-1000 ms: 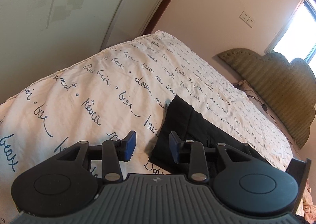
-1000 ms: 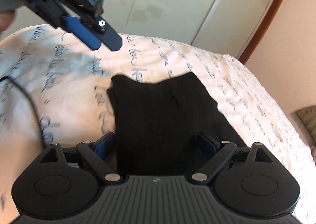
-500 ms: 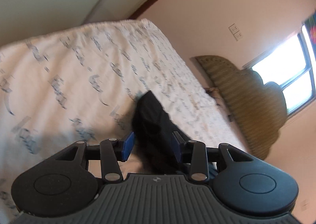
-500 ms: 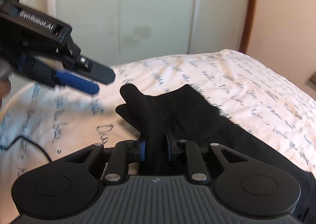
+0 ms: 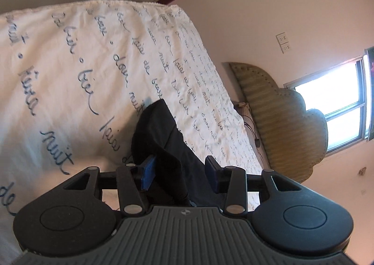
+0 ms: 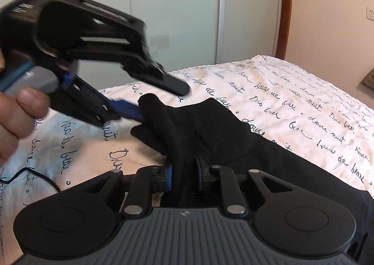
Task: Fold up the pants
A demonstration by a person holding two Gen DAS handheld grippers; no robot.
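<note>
we see the left hand-held gripper [image 6: 161, 99] smeared by motion blur, its lettering unreadable, the hand [image 6: 16, 113] holding it cut by the frame edge, the pants [image 6: 233, 143] running out of view bottom right, far bedspread [image 5: 93, 59] script too small for us to read

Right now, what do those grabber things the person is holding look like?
Each hand-held gripper is black plastic with two round bumps, a ribbed grey back plate, silver pins and blue pads inside the fingers. The left hand-held gripper carries white lettering, too blurred to read. A thin black cable trails across the bedspread.
</note>
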